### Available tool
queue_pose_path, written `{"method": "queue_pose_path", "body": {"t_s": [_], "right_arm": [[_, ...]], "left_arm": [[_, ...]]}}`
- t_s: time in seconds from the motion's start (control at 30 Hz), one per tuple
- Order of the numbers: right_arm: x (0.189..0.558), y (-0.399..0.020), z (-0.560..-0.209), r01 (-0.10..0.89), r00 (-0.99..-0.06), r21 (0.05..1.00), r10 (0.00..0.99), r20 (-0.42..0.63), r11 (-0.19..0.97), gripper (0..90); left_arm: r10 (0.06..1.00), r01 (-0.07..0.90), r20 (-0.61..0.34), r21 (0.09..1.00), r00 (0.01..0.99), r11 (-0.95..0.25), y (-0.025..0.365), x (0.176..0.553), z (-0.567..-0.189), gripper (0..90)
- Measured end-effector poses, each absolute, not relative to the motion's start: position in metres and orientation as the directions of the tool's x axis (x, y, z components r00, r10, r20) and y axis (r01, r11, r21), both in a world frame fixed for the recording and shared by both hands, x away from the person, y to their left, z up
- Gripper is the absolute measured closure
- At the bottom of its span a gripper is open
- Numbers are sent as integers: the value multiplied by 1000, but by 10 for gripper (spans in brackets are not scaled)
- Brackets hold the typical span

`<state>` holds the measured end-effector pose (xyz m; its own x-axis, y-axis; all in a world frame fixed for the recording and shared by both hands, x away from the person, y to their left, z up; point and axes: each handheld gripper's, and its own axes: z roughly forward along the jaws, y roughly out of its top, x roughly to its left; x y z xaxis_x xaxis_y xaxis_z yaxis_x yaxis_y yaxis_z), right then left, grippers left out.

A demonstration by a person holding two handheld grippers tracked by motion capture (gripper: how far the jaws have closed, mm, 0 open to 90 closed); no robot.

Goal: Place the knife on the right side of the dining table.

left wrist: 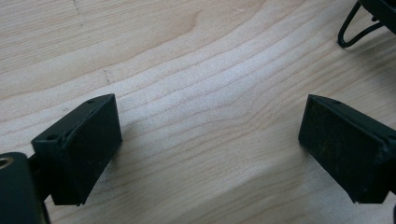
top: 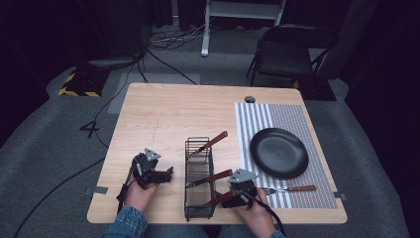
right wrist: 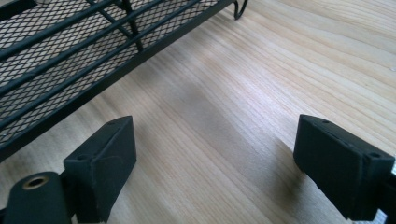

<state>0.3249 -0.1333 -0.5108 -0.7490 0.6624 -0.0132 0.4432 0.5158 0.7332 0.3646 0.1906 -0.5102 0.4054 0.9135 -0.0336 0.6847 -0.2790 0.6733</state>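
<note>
A black wire-mesh basket (top: 199, 208) stands mid-table, with three wooden-handled utensils (top: 216, 140) leaning out of it. My left gripper (top: 169, 173) rests to the basket's left, jaws open over bare wood (left wrist: 210, 116); a basket foot (left wrist: 353, 32) shows ahead of it at the upper right. To the right of the basket, near the front edge, my right gripper (top: 236, 196) is open as well, with only tabletop between its pads (right wrist: 215, 130) and the basket's mesh side (right wrist: 56, 60) close on its left. A wooden-handled fork (top: 292, 189) lies on the striped placemat (top: 252, 119).
A black plate (top: 279, 152) sits on the placemat at the table's right. The wooden table (top: 163, 109) has a cable hole (top: 249, 99) at the back. Behind it are a folding chair (top: 287, 54) and cables on the floor.
</note>
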Motion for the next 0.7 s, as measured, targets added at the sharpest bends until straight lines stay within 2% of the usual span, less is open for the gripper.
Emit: {"method": "queue_pose_path", "body": {"t_s": [0.1,0.3,0.43,0.7], "right_arm": [[324,-134,-510,448,-742,734,670,-15,511,172],[322,-139,-501,482,-731,697,682,-14,531,401],[319,-143,-491,472,-733,702,680,-24,534,434],[315,-159,-450,460,-719,749,695,-2,478,465]], "left_arm": [[925,691,-32,674,379,-260,190,366,-510,58],[921,685,-32,678,388,-265,189,366,-510,71],[896,656,-30,692,443,-301,191,365,-510,153],[895,657,-30,691,444,-302,191,366,-510,150]]}}
